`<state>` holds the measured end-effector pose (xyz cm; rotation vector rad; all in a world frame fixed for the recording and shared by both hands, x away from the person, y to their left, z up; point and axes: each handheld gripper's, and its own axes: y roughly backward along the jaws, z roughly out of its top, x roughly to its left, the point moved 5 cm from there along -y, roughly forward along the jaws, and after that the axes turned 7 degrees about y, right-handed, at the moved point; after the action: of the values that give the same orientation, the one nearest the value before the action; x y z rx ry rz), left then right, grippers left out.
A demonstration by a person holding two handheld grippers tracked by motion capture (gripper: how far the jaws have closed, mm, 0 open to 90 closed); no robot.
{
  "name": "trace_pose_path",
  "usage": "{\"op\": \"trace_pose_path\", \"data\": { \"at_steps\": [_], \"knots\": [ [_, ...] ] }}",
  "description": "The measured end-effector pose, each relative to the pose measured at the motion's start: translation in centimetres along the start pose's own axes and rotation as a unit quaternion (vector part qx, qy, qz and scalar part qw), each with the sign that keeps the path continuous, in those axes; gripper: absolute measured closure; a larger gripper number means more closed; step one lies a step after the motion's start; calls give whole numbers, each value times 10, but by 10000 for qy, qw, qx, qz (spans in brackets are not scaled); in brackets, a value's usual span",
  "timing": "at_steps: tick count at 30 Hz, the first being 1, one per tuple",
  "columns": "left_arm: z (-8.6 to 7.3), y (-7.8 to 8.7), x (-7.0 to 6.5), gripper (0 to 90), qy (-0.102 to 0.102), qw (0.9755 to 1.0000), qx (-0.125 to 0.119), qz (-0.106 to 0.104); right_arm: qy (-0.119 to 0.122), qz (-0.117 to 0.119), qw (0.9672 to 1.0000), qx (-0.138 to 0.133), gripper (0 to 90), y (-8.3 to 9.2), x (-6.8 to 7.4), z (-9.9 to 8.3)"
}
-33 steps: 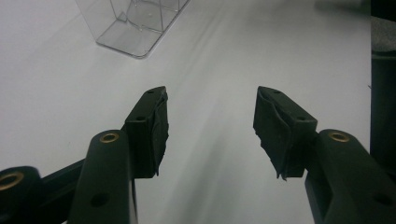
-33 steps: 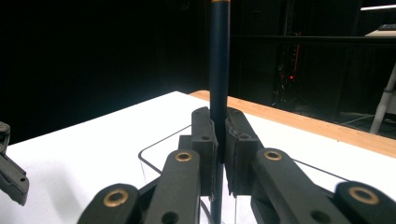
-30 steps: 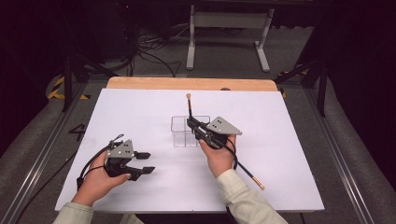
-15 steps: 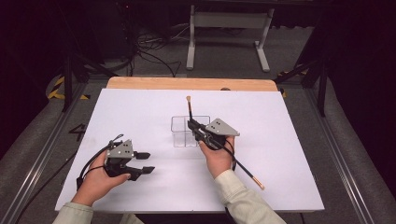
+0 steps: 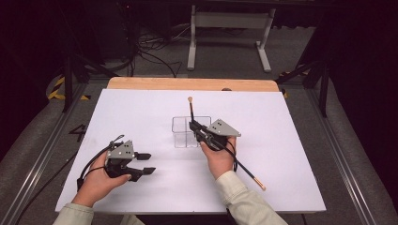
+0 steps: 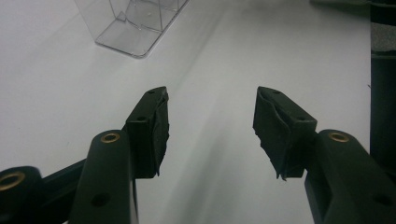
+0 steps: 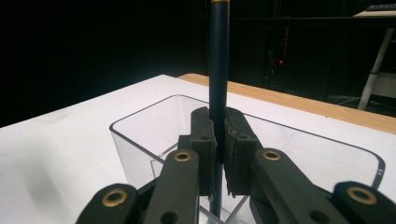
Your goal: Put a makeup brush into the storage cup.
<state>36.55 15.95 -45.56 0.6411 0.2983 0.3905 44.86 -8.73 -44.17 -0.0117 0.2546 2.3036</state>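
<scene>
Clear plastic container (image 5: 190, 131) stood at the centre of the frame; your right hand-held gripper (image 5: 199, 129) clamped the dark brush (image 5: 191, 109) over it. You needed to lower it straight. The left hand-held gripper (image 5: 146, 163) stayed half-open, empty.

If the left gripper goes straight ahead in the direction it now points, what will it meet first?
Probably nothing soon. The open left gripper points across bare white table, and the clear container lies off to the left of that line in the left gripper view. Depth is hard to judge, so it might just graze the container's corner.
</scene>
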Motion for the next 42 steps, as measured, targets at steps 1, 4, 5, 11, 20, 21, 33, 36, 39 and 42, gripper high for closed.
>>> {"op": "trace_pose_path", "data": {
  "at_steps": [1,4,5,11,20,21,33,36,39,42],
  "knots": [
    [0,0,0,458,-3,10000,4,0,-1,4,10000,9,843,0,0,0],
    [0,0,0,458,0,10000,6,0,-8,-2,10000,31,843,-1,0,-1],
    [0,0,0,459,2,10000,0,-1,-9,-6,10000,42,842,-1,0,-1],
    [0,0,0,459,-2,10000,6,-1,-57,-22,9999,85,842,0,-1,-3],
    [0,0,0,459,-3,10000,14,0,-88,-21,9999,71,831,1,-1,-4],
    [0,0,0,459,-11,10000,19,4,-95,-8,9999,53,786,1,-1,-4],
    [-1,0,0,456,7,10000,23,0,-296,-11,9994,-201,616,7,-4,4],
    [-1,0,0,442,14,10000,16,3,-260,41,9993,-265,568,12,-4,13],
    [-1,0,0,410,31,10000,18,32,-199,119,9993,-286,487,18,-3,22],
    [-1,0,1,359,60,9999,3,97,-177,195,9993,-272,414,24,-2,29]
  ]
}}
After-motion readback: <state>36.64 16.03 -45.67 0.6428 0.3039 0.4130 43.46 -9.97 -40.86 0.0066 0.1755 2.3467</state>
